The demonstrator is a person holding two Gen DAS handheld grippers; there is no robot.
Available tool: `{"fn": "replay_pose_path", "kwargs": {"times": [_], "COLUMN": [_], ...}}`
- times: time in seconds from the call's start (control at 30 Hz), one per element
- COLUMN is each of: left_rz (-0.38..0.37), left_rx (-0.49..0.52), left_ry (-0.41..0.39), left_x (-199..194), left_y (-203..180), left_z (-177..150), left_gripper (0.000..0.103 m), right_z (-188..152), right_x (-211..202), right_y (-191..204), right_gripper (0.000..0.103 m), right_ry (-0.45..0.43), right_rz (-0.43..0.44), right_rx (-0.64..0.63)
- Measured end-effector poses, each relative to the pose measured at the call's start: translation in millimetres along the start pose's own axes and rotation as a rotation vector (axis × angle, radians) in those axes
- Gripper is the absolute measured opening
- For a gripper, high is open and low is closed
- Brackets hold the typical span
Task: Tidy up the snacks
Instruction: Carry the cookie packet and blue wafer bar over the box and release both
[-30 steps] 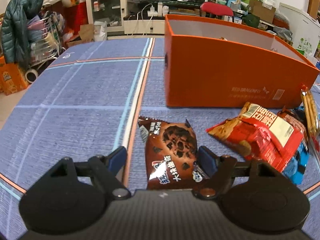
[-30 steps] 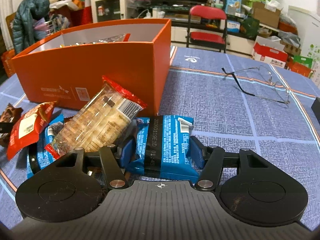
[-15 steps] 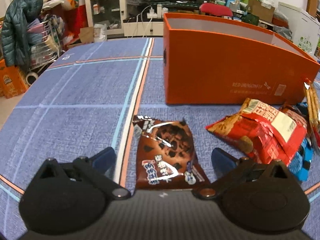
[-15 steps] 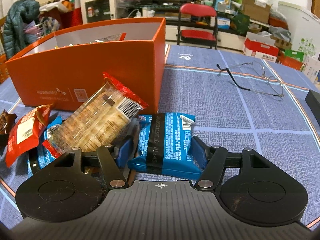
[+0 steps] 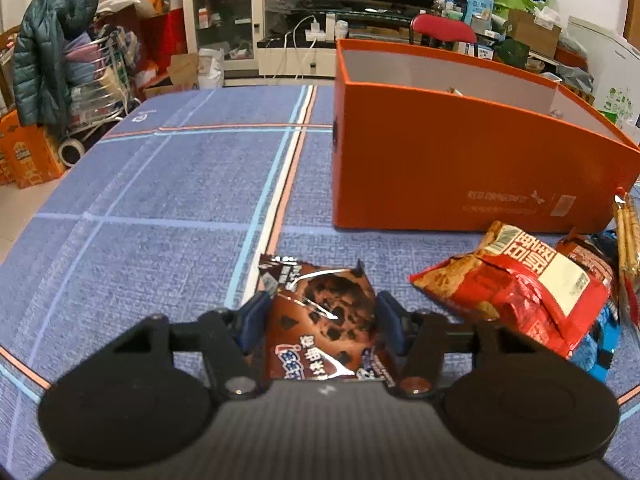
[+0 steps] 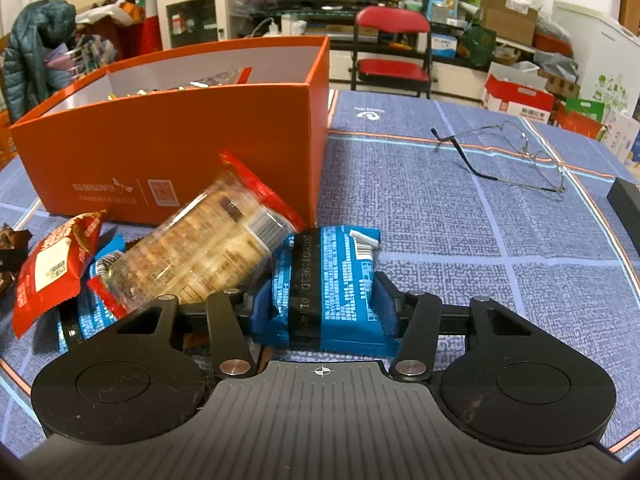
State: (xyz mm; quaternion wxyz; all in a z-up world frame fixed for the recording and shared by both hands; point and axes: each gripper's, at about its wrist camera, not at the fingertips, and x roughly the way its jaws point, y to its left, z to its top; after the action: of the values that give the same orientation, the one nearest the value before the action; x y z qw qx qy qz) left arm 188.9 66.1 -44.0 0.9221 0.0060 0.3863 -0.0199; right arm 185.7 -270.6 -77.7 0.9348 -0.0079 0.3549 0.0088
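Observation:
A brown chocolate-chip cookie packet (image 5: 324,320) lies on the blue tablecloth in front of the orange box (image 5: 440,168). My left gripper (image 5: 322,318) is closing on it, and its blue pads press both crumpled sides. In the right wrist view a blue wafer packet (image 6: 328,280) sits between the pads of my right gripper (image 6: 324,306), whose jaws are closing and squeezing it. A clear cracker pack with red ends (image 6: 208,248) leans against the orange box (image 6: 168,152), touching the blue packet. A red snack bag (image 5: 520,292) lies to the right of the cookie packet.
The orange box holds several snacks at its far end (image 6: 192,82). Wire-rimmed glasses (image 6: 508,156) lie on the cloth to the right, and a dark object (image 6: 626,204) sits at the table's right edge. Another blue packet (image 6: 76,320) lies under the pile.
The left jaws opened wide around the cookie packet, then closed onto it and crumpled its sides. The right jaws narrowed onto the blue wafer packet, which now bulges slightly.

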Motion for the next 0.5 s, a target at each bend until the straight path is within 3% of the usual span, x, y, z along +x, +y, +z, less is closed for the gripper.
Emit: {"fn": "replay_pose_path", "kwargs": {"times": [0.17,0.5], "left_rz": [-0.015,-0.013], "left_rx": [-0.009,-0.004], "left_ry": [0.008,0.011], "left_x": [-2.4,-3.1], "left_y": [1.3,0.6], "left_z": [0.5,0.6], "left_gripper": [0.051,0.051], "right_z": [-0.5,0.1], "right_x": [-1.1,-0.8], "right_y": [2.6,3.0], "right_gripper": [0.038,0.038], "right_ry": [0.003,0.003], "right_rz": [-0.003,-0.006], "right_rx": [0.002,0.004]}}
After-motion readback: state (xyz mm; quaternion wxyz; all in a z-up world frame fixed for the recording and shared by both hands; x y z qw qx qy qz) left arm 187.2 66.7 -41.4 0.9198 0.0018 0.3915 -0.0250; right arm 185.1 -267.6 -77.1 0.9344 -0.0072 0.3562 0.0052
